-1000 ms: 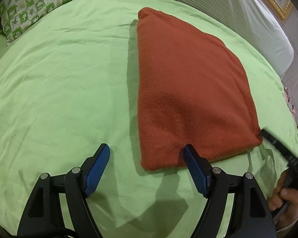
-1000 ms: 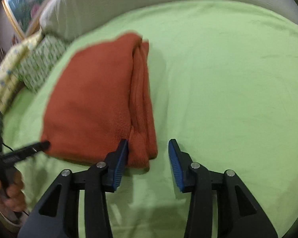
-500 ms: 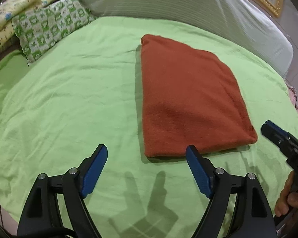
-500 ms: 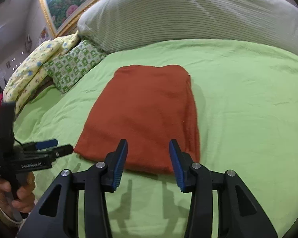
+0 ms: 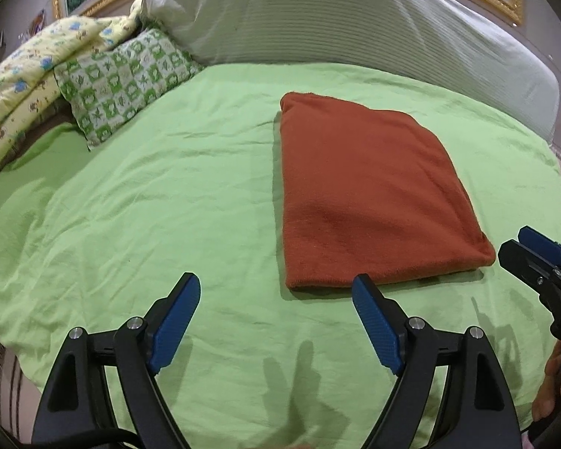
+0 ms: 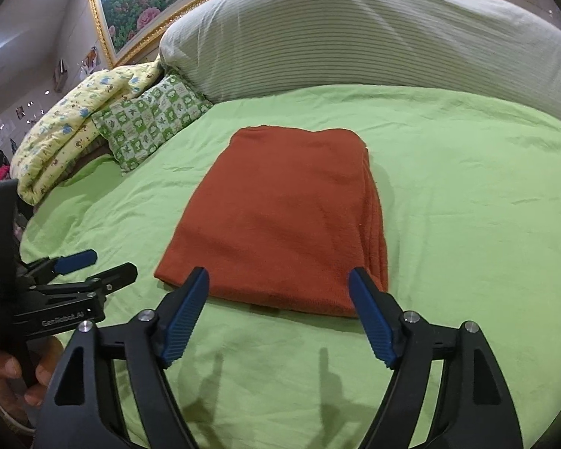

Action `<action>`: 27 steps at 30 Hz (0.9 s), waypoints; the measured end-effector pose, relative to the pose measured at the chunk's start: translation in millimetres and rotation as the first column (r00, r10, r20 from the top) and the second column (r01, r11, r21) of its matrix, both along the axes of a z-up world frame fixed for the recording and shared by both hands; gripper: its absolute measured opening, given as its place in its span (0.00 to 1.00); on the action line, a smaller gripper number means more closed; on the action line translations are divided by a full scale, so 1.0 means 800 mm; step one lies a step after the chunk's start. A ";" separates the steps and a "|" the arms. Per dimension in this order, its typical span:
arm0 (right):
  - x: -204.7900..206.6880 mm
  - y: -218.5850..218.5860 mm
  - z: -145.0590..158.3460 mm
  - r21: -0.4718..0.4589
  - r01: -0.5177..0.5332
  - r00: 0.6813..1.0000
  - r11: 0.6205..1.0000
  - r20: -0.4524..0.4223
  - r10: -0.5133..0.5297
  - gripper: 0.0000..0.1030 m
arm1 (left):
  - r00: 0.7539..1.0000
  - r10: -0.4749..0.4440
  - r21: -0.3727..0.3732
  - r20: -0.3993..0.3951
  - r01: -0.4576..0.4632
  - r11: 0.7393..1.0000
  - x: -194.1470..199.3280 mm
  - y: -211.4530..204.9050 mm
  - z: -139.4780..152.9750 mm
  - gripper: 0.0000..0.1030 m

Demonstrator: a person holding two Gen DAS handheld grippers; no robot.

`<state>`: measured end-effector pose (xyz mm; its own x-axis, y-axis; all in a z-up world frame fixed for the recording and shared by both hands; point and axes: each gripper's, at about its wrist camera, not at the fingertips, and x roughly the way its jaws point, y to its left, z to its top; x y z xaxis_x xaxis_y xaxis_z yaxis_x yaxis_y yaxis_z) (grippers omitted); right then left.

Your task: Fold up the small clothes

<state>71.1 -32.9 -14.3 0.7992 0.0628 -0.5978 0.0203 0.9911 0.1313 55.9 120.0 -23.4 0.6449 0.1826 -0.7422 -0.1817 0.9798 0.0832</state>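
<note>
Both grippers backed off; R gripper (image 6: 278, 284) jaws opening; knit rust rectangle (image 5: 366, 198) flat.

Open green bedsheet (image 5: 149, 205) lies ahead of both tongs, flat and bare. A folded rust-red garment (image 5: 362, 202) sits just beyond their tips, a low bump. Farther back, a checked pillow (image 5: 127, 82), a yellow quilt (image 5: 22, 86) and a large striped bolster (image 6: 374, 37) block the far edge.

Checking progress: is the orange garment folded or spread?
Folded: the garment lies as a neat rectangle, stacked layers showing along its right edge.
</note>
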 end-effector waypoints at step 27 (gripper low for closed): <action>-0.001 0.005 -0.020 -0.019 -0.014 1.000 1.000 -0.003 0.014 0.83 | 1.000 0.013 0.013 0.019 -0.014 1.000 0.002 -0.002 -0.014 0.82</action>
